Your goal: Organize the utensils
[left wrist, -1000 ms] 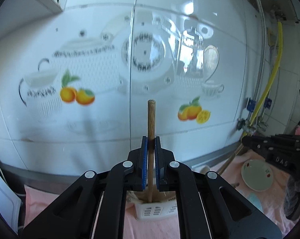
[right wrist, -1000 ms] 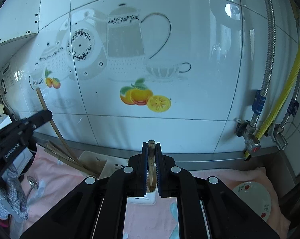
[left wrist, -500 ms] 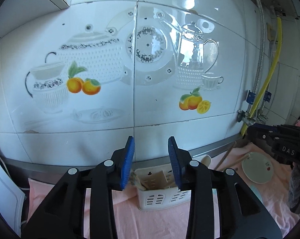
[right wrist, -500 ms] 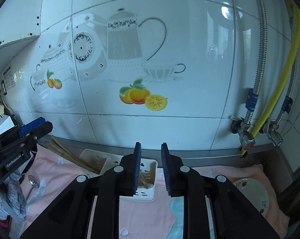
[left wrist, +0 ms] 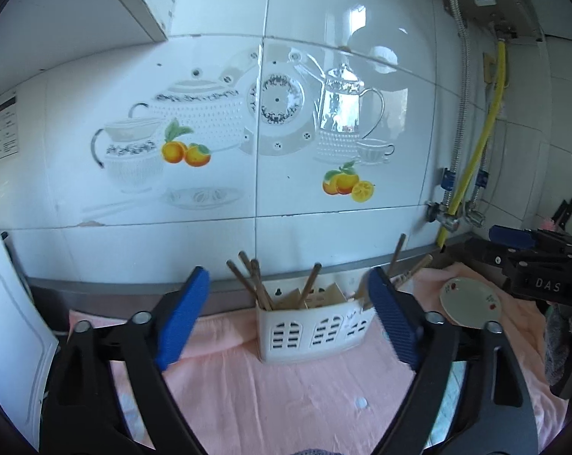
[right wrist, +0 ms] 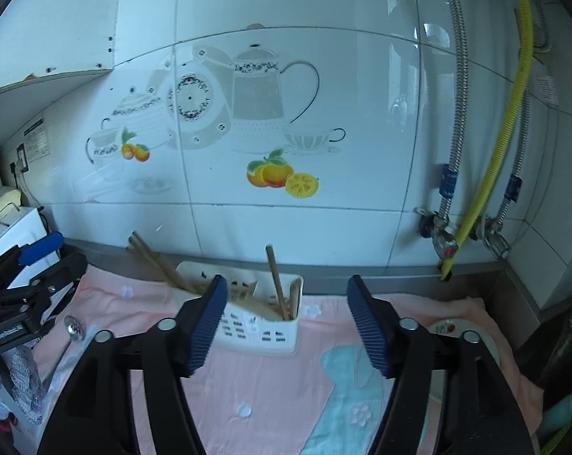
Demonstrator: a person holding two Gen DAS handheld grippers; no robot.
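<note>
Both the left gripper [left wrist: 288, 318] and right gripper [right wrist: 284, 324] are spreading, empty, chopsticks [left wrist: 261, 284] standing in the holder [left wrist: 316, 331]; next, probably fetching the spoon [right wrist: 64, 345].

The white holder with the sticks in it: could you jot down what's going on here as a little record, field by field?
holder: white slotted caddy, on a pink cloth, against the tiled wall
contents: wooden chopsticks, standing tilted inside
left gripper: fingers have just been opening, nothing between them
right gripper: fingers have just been opening, nothing between them
nearby: small plate to the caddy's right; metal spoon on the cloth to its left
</note>
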